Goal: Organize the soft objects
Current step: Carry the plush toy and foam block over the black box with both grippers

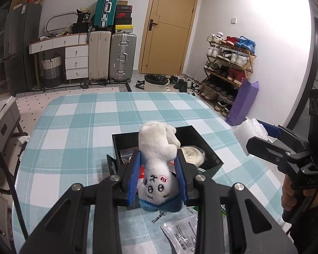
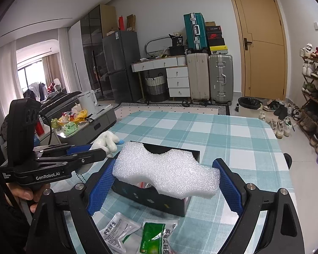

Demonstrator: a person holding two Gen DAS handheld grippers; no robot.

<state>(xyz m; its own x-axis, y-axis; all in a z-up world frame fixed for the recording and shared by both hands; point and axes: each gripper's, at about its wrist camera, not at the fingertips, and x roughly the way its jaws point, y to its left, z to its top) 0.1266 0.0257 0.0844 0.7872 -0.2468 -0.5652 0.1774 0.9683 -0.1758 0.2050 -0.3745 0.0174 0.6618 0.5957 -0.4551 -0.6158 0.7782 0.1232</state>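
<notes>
Pinching the plush toy [image 1: 156, 169] at lower centre, the left gripper [image 1: 158, 175] risks snagging the black box [image 1: 209, 148] rim — the right gripper [image 2: 165, 182] clamps foam [image 2: 165, 171].

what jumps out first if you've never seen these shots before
The white plush toy stands out first, pinched upside down in the left hand-held gripper just above the black box. Next is the white foam block, spanning the blue pads of the right hand-held gripper over that same box on the teal checked tablecloth.
</notes>
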